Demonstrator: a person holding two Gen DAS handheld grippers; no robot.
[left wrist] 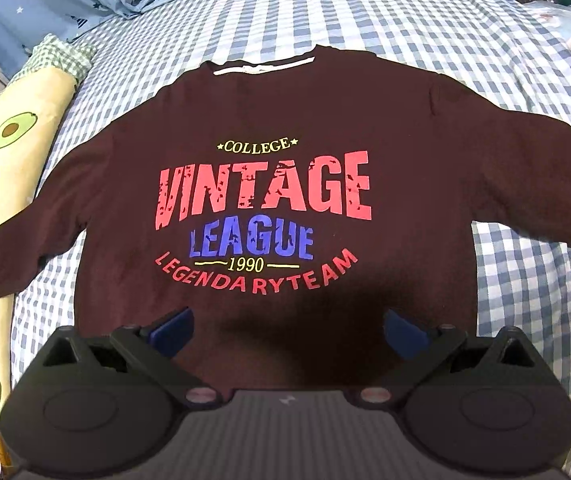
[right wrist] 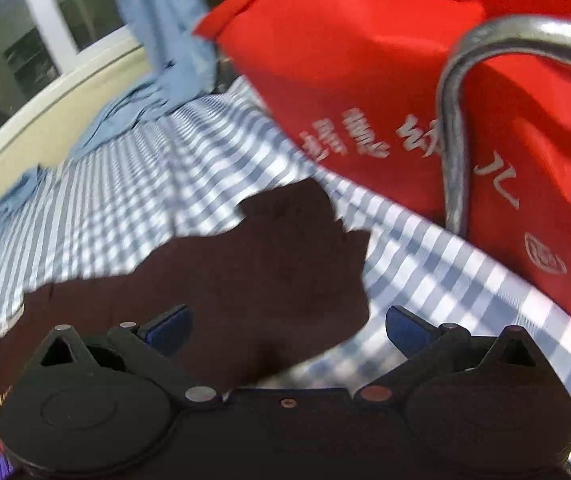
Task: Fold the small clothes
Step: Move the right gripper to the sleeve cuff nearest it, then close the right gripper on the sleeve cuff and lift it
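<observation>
Here the dark maroon cotton sweatshirt (left wrist: pixel 269 120) with a rubbery "VINTAGE LEAGUE" print lies flat on the blue-and-white checked bed sheet (left wrist: pixel 365 12). Left claw (left wrist: pixel 287 330) is released above its hem; right claw (right wrist: pixel 287 328), released, is above its sleeve, near the red woven bag (right wrist: pixel 357 52).

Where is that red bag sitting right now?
In the right wrist view, the red bag fills the upper right, behind a metal bar, resting at the checked sheet's edge just beyond the dark sweatshirt's sleeve.
</observation>
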